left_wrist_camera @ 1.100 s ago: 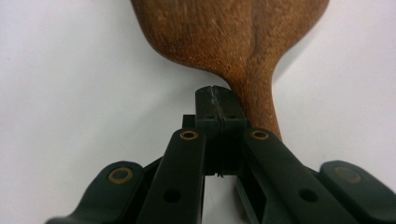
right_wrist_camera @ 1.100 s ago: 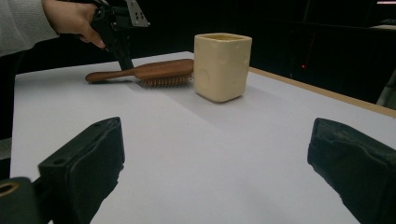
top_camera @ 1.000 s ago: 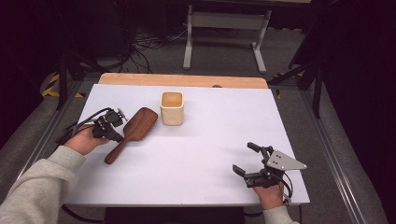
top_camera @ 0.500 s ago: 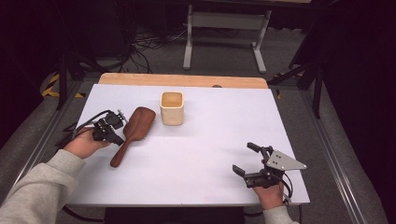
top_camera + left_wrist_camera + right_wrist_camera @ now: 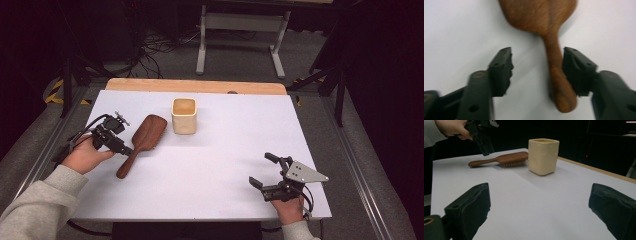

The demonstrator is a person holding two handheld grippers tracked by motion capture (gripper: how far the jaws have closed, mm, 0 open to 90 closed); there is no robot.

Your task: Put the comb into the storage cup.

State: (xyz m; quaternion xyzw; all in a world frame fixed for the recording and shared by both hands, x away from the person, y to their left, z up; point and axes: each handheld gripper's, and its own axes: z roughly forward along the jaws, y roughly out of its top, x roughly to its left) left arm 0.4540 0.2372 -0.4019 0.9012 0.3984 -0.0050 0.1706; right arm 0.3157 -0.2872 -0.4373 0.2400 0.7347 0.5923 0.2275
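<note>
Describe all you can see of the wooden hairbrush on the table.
The hairbrush looks like dark reddish-brown wood, with a broad oval head and a slim rounded handle. It lies flat on the white table, bristles down, head toward the cream cup but apart from it. The left gripper straddles the handle; its fingers have just been opening, one close beside the handle, the other clear.

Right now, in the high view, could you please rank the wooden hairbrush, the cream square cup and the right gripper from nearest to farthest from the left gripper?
1. wooden hairbrush: handle right at the left gripper, between its open jaws.
2. cream square cup: beyond the brush head, mid-table.
3. right gripper: across the table, at the near right corner.
</note>
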